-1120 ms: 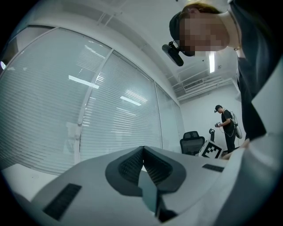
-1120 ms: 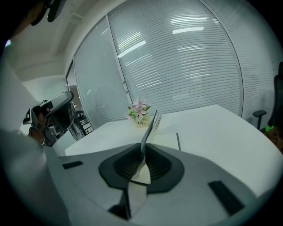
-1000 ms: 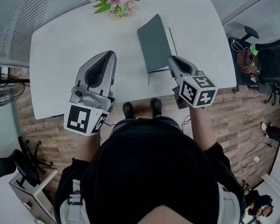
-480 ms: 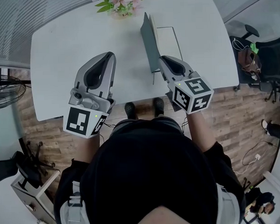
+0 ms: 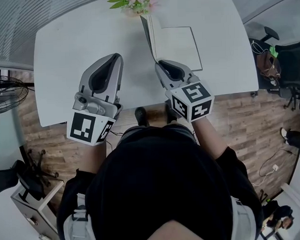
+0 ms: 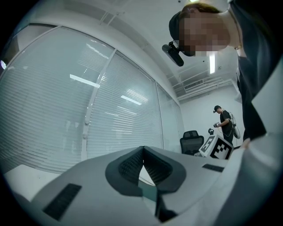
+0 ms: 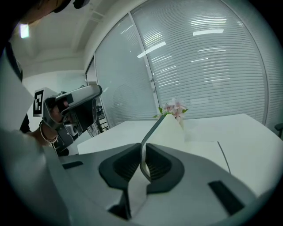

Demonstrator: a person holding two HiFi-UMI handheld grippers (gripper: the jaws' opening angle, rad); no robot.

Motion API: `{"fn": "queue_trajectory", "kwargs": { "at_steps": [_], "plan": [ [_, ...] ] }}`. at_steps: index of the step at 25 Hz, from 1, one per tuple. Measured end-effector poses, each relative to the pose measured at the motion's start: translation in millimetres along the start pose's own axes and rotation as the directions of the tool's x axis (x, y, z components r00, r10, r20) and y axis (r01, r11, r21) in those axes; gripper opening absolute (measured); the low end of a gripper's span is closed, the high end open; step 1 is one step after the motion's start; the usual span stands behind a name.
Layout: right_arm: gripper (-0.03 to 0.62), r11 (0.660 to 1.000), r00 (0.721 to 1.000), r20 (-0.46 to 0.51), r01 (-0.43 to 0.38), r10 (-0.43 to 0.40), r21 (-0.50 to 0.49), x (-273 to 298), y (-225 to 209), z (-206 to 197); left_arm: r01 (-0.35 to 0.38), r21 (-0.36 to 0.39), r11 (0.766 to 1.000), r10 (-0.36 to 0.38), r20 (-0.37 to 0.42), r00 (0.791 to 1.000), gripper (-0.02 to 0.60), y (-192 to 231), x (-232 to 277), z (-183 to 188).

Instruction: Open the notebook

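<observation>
The notebook (image 5: 179, 44) lies toward the far side of the white tabletop (image 5: 68, 41), near a small bunch of pink flowers (image 5: 136, 1). Its grey cover (image 7: 171, 130) is raised almost upright over the flat pale pages. The right gripper (image 5: 161, 66) pinches the near edge of that cover between its jaws. The left gripper (image 5: 116, 58) hovers above the tabletop to the left of the notebook, apart from it, with its jaws pressed together on nothing.
</observation>
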State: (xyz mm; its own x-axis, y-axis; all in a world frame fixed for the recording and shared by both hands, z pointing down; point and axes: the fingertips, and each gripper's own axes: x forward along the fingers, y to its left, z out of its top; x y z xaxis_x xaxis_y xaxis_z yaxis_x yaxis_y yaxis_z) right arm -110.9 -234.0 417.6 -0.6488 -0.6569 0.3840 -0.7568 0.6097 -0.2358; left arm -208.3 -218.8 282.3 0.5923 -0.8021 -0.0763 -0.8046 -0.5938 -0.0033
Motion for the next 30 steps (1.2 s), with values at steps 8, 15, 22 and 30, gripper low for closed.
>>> {"fn": "queue_trajectory", "kwargs": {
  "at_steps": [8, 15, 22, 30],
  "plan": [
    [0.043, 0.999, 1.000, -0.024, -0.017, 0.017, -0.034, 24.4, 23.2, -19.3, 0.012, -0.004, 1.000, -0.012, 0.000, 1.000, 0.012, 2.7, -8.6, -2.7],
    [0.044, 0.998, 0.998, -0.060, -0.034, 0.031, -0.058, 43.2, 38.1, -36.3, 0.023, 0.000, 1.000, -0.023, -0.005, 1.000, 0.012, 2.3, -20.4, -2.2],
    [0.049, 0.998, 0.997, -0.068, -0.038, 0.035, -0.050, 57.2, 45.1, -49.6, 0.033, 0.013, 0.999, -0.033, -0.011, 0.999, 0.012, 4.8, -28.4, -1.5],
    [0.052, 0.999, 0.993, -0.112, -0.027, 0.023, -0.033, 73.2, 45.3, -72.7, 0.036, 0.023, 0.999, -0.036, -0.016, 0.999, 0.012, 6.7, -34.4, -0.6]
  ]
}}
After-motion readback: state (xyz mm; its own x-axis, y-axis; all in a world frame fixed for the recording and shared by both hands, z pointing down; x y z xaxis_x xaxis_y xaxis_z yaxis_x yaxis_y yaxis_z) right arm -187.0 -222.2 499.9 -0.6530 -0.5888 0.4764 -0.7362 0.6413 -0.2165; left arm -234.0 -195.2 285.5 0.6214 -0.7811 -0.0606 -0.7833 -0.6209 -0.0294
